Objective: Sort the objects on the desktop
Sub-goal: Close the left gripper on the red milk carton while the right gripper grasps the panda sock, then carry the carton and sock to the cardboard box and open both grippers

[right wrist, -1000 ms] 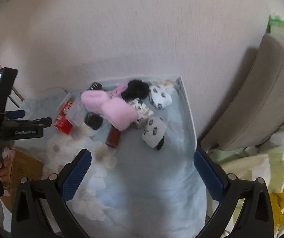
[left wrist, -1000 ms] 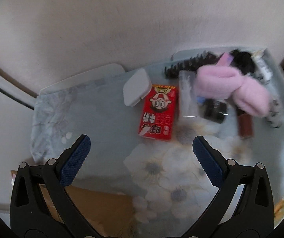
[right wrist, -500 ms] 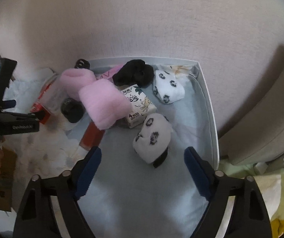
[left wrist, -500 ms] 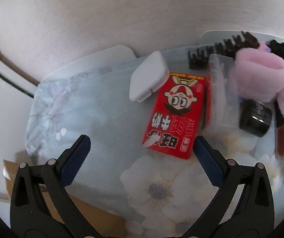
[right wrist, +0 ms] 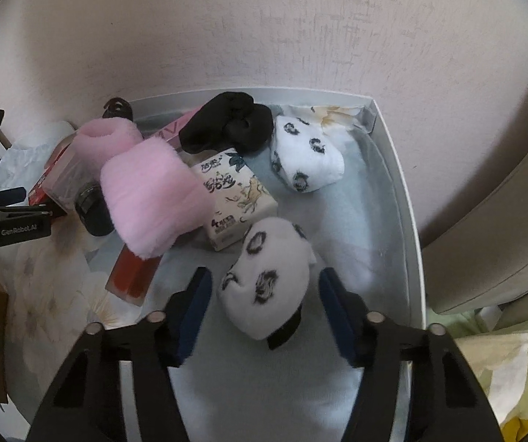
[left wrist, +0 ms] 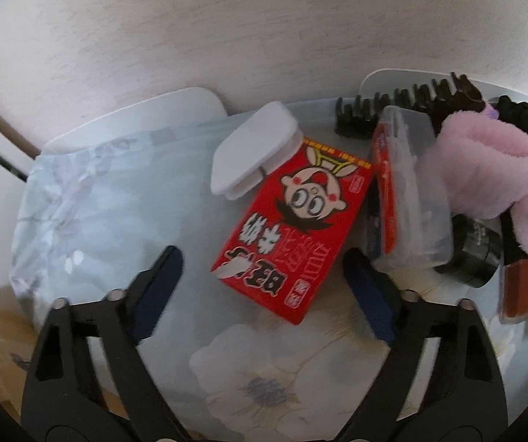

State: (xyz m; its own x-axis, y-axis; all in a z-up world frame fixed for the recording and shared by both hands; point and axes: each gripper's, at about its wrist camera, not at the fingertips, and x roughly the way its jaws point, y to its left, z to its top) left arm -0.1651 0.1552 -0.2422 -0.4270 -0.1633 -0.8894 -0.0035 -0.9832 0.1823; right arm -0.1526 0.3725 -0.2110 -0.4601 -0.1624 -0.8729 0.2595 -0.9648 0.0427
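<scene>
Here each hand-held gripper is closing: left (left wrist: 262,287) around the red box (left wrist: 293,228), right (right wrist: 264,309) around a panda sock (right wrist: 264,276), seemingly untouched.

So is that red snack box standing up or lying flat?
Lying flat: the red snack box rests face up on the flowered cloth, its cartoon front fully visible.

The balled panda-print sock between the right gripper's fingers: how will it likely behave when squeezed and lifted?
The panda-print sock looks like soft knit, so it will probably squash as the right gripper closes around it. It seems light. Its black cuff hangs loose, so the bundle may partly unroll when lifted.
</scene>
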